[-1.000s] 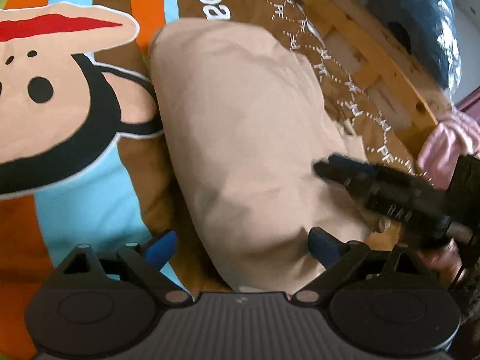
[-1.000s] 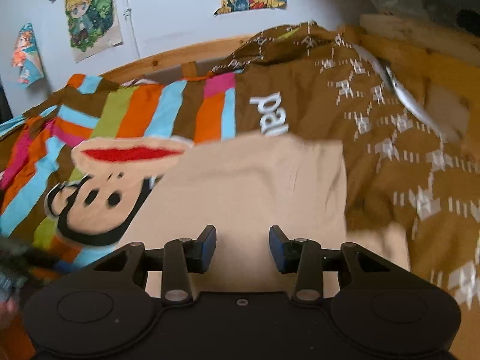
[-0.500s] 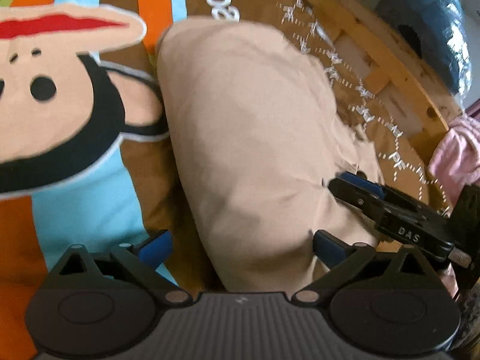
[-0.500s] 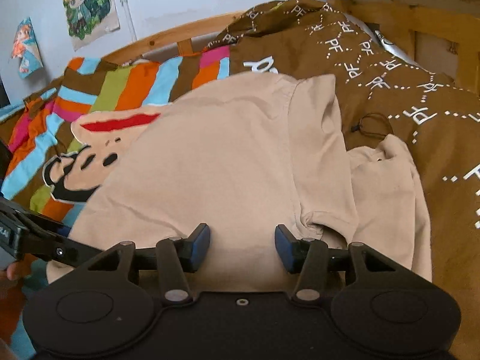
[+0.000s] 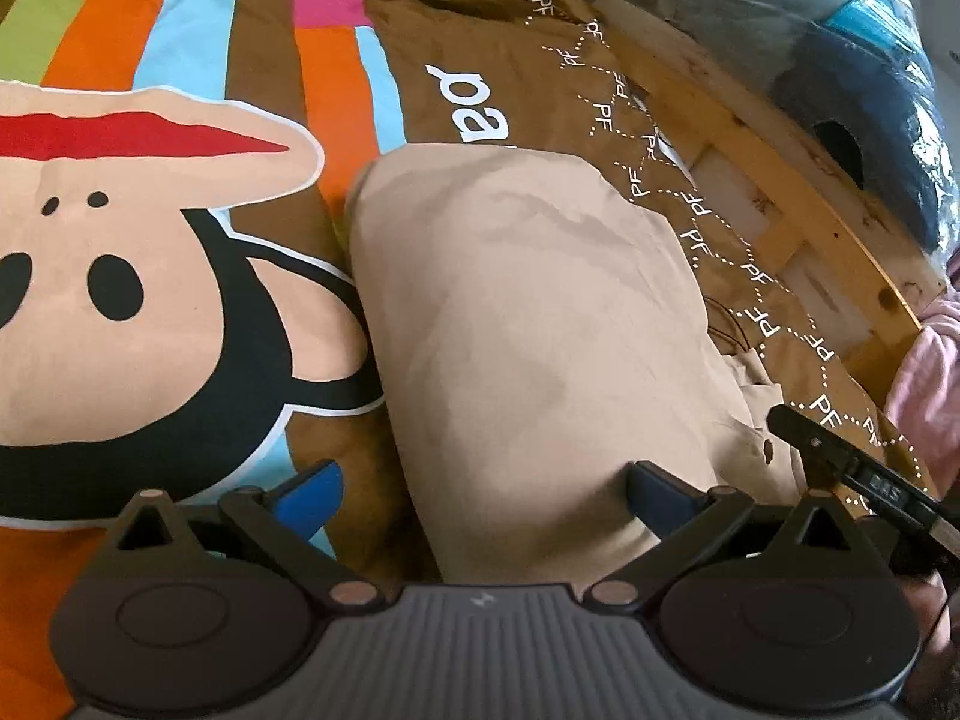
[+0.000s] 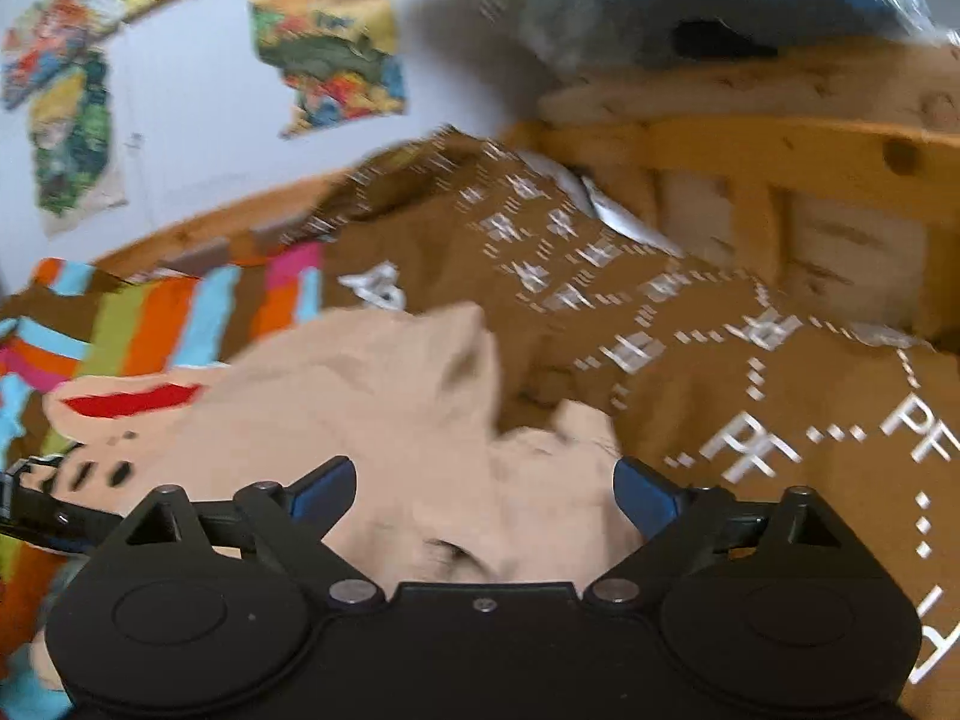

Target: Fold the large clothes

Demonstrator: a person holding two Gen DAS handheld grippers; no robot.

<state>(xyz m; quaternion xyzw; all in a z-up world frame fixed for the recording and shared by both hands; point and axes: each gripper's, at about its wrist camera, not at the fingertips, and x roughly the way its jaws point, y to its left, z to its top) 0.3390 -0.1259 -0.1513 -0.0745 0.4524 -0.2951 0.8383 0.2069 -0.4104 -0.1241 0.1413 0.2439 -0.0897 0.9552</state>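
Note:
A beige garment (image 5: pixel 528 324) lies folded lengthwise on a bed cover with a cartoon monkey print (image 5: pixel 120 300). It also shows in the right wrist view (image 6: pixel 384 420), blurred, with a sleeve part sticking out at its right. My left gripper (image 5: pixel 483 489) is open, its blue fingertips straddling the garment's near end without holding it. My right gripper (image 6: pixel 483 489) is open wide over the garment's near edge, empty. The right gripper's finger shows in the left wrist view (image 5: pixel 840 462) at the right edge of the garment.
A wooden bed frame (image 5: pixel 780 180) runs along the right side. Bagged blue bedding (image 5: pixel 870 60) sits beyond it. A pink cloth (image 5: pixel 924 384) lies at far right. Posters (image 6: pixel 324 42) hang on the white wall behind the bed.
My right gripper opened wider and swung up and right, blurring its view. My left gripper stayed open and tilted up slightly. The garment lies the same way.

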